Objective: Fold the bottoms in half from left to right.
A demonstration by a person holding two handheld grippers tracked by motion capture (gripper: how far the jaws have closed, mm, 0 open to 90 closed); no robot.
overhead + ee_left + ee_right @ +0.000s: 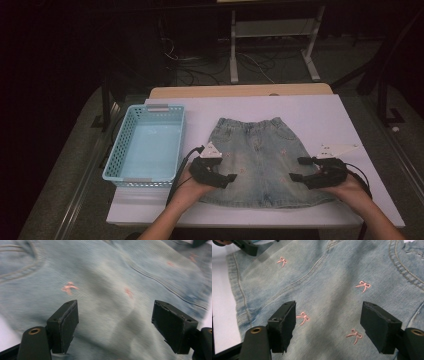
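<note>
Pale blue denim skirt with pink embroidered bows (260,160) lies flat at centre frame on a white table (320,115). Left gripper (231,178) and right gripper (296,169) hover over its lower edges, jaws apart, gripping nothing. Light blue perforated plastic basket (116,152) at left stands empty.

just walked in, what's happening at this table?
A person holds a two-jaw gripper in each hand over a light denim skirt spread flat on the white table. The left gripper is at the skirt's left side and the right gripper at its right side. Both have their jaws open with nothing clamped; only denim with small pink bows lies beneath them. A light blue basket sits empty to the left.
</note>
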